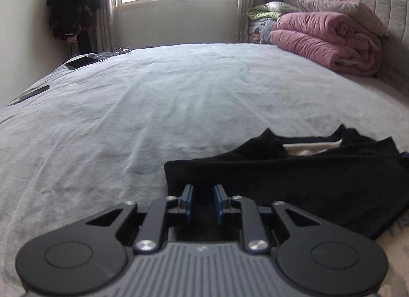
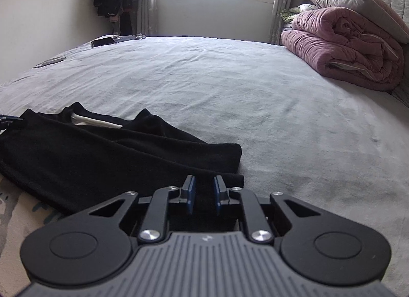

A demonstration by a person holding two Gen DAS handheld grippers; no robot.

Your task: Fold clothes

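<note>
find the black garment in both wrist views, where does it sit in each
Left wrist view: the black garment lies low and right of centre, just ahead of the left gripper, reaching the right edge.
Right wrist view: the black garment lies low and left, its near corner at the right gripper.
Shared landmark: the rolled pink quilt at the bed's far right.
</note>
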